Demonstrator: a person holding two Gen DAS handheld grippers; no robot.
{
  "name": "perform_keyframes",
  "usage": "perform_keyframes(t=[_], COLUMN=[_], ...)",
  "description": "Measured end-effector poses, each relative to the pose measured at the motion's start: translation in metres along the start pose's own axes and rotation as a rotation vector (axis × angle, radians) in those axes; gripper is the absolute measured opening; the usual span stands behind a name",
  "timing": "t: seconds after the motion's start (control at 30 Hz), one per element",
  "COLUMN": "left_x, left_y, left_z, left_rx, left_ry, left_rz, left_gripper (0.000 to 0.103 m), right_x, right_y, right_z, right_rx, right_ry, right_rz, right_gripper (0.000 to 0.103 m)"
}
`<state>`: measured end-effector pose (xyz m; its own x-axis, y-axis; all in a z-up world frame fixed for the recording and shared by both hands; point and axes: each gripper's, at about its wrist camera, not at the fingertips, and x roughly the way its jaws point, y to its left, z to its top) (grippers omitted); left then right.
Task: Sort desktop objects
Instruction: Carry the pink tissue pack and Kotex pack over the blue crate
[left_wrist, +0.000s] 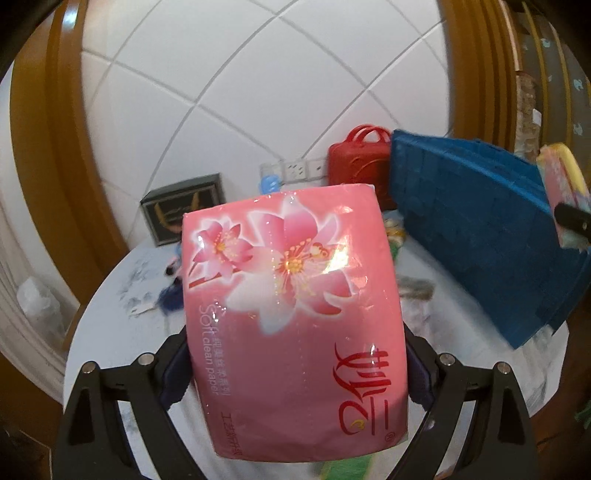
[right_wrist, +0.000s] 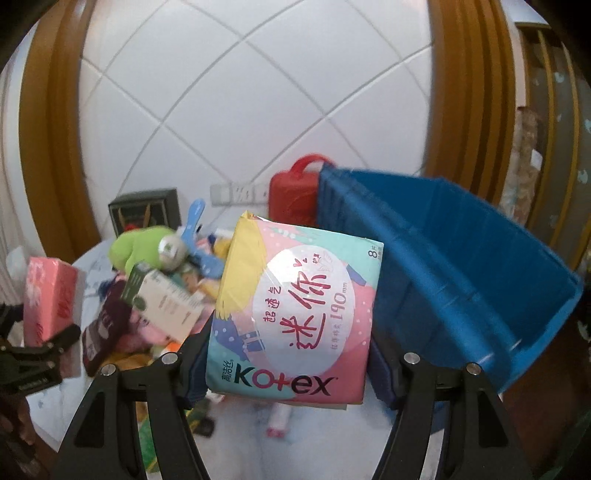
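My left gripper (left_wrist: 295, 369) is shut on a pink tissue pack (left_wrist: 291, 295) with flower print, held up above the round table (left_wrist: 110, 295). The same pink tissue pack (right_wrist: 48, 299) and the left gripper (right_wrist: 37, 354) show at the left edge of the right wrist view. My right gripper (right_wrist: 288, 365) is shut on a Kotex pad pack (right_wrist: 295, 314), lifted over the table just left of the blue bin (right_wrist: 461, 277). That pad pack (left_wrist: 561, 184) peeks in past the blue bin (left_wrist: 480, 229) in the left wrist view.
A heap of things lies on the table: a green plush toy (right_wrist: 140, 247), a white box (right_wrist: 166, 302), a blue plastic piece (right_wrist: 199, 240). A red case (right_wrist: 295, 192) and a dark framed box (right_wrist: 144, 210) stand at the tiled wall. Brown door frames flank both sides.
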<state>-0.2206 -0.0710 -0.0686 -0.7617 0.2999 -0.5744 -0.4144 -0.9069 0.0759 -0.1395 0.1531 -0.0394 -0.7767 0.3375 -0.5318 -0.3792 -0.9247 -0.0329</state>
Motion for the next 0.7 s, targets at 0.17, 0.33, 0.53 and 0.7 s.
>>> perform_keyframes(t=[0.17, 0.33, 0.53, 0.7], left_x=[-0.004, -0.013, -0.014, 0.003], left_y=[-0.084, -0.182, -0.292, -0.376], left_z=[0.04, 0.086, 0.133, 0.157], left_rx=[-0.009, -0.007, 0.0, 0.048], left_ry=[-0.06, -0.133, -0.17, -0.126], left_rz=[-0.049, -0.086, -0.138, -0.166], left_gripper=[0.092, 0.092, 0.092, 0.092], right_x=[-0.011, -0.014, -0.003, 0.016], right_y=[-0.067, -0.155, -0.255, -0.33], right_z=[0.023, 0.043, 0.052, 0.052], right_rx=[-0.029, -0.063, -0.085, -0.068], right_ry=[-0.068, -0.122, -0.13, -0.092], right_rz=[-0.027, -0.08, -0.115, -0.138], right_gripper=[0.069, 0.069, 0.069, 0.069])
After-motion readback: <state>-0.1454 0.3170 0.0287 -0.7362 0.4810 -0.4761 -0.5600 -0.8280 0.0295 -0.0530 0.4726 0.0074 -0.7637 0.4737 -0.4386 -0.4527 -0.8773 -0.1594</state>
